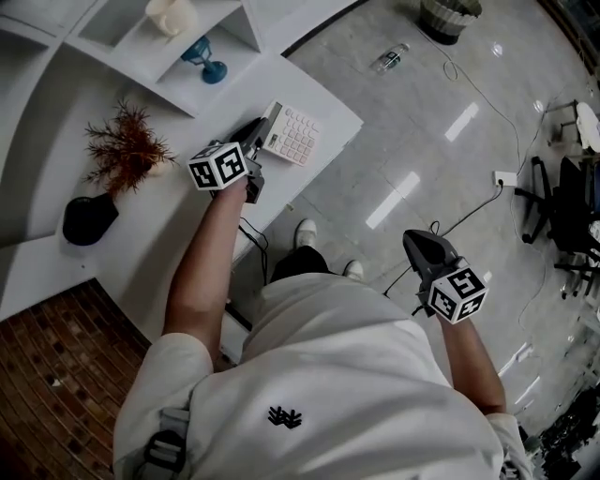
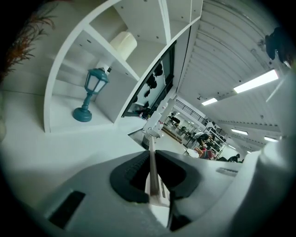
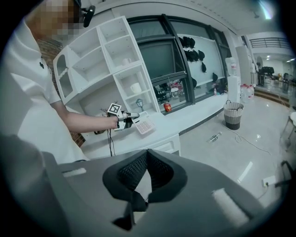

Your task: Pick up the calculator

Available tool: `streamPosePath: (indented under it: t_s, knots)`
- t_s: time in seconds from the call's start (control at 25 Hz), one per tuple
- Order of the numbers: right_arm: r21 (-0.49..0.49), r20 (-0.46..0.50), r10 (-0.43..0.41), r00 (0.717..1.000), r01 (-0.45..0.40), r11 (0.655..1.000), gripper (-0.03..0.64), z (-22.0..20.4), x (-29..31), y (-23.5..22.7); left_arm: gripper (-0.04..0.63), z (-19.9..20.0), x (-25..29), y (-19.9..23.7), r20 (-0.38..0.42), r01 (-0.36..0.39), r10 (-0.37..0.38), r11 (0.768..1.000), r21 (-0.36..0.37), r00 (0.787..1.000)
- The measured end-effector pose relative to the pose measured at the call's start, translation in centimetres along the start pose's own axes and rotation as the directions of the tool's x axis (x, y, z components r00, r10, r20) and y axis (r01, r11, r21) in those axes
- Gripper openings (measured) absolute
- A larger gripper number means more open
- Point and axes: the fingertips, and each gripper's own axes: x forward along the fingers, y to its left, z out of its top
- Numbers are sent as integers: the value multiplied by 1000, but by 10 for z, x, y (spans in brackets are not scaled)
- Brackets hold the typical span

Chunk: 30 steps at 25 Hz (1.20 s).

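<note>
Calculator [image 1: 292, 134], white with pale keys, is held at its near edge by the left gripper [image 1: 265, 132] over the outer corner of the white bench [image 1: 187, 234]. In the right gripper view it [image 3: 144, 124] is seen tilted, keys facing up and outward, and appears raised off the bench top. In the left gripper view the calculator [image 2: 151, 183] is seen edge-on, as a thin white slab running straight out between the fingers [image 2: 132, 175]. The dark ribbed pads are pressed on both faces of it, and the gap is narrow, no wider than the slab. Left gripper [image 2: 152, 159] is pointed toward the shelf unit [image 2: 69, 60].

Right gripper [image 1: 414, 241] is held well apart from the bench, over the grey floor [image 1: 441, 131] at the person's right side. Its fingers [image 3: 132, 173] are brought together at the tips, and nothing is gripped between them.

On the bench beside the left forearm a dried plant [image 1: 127, 145] in a black vase [image 1: 89, 218] is noted. In the shelf unit a teal lantern [image 1: 204, 58] stands in one compartment, and a cream candle [image 1: 171, 16] stands in the compartment above it. On the floor beyond the bench a bottle [image 1: 389, 58] lies on its side, near a round basket [image 1: 450, 16].
</note>
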Motion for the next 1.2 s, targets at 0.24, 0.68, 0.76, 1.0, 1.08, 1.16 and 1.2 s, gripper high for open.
streamPosePath:
  t_s: [0.24, 0.68, 0.76, 1.0, 1.08, 1.16, 1.2]
  knots:
    - [-39, 18, 65, 998, -65, 997, 11, -11, -21, 4, 46, 8, -48, -34, 84, -40, 41, 999, -12, 996]
    - [-110, 7, 179, 984, -177, 978, 11, -44, -61, 14, 46, -8, -133, -105, 201, -98, 102, 995, -32, 974]
    - [-133, 1, 193, 981, -191, 973, 11, -51, -68, 16, 46, -14, -147, -119, 216, -103, 108, 994, -36, 970]
    - [-167, -6, 231, 973, -229, 959, 11, -68, -87, 24, 46, -28, -181, -162, 262, -100, 107, 994, -41, 959]
    - [-176, -9, 241, 970, -239, 955, 11, -74, -93, 26, 46, -32, -190, -175, 272, -101, 108, 994, -42, 956]
    - [-184, -11, 250, 968, -248, 951, 11, -80, -99, 28, 46, -38, -200, -186, 280, -104, 112, 994, -44, 954]
    - [-187, -11, 255, 967, -253, 949, 11, -82, -101, 30, 46, -42, -206, -191, 283, -106, 114, 993, -45, 952]
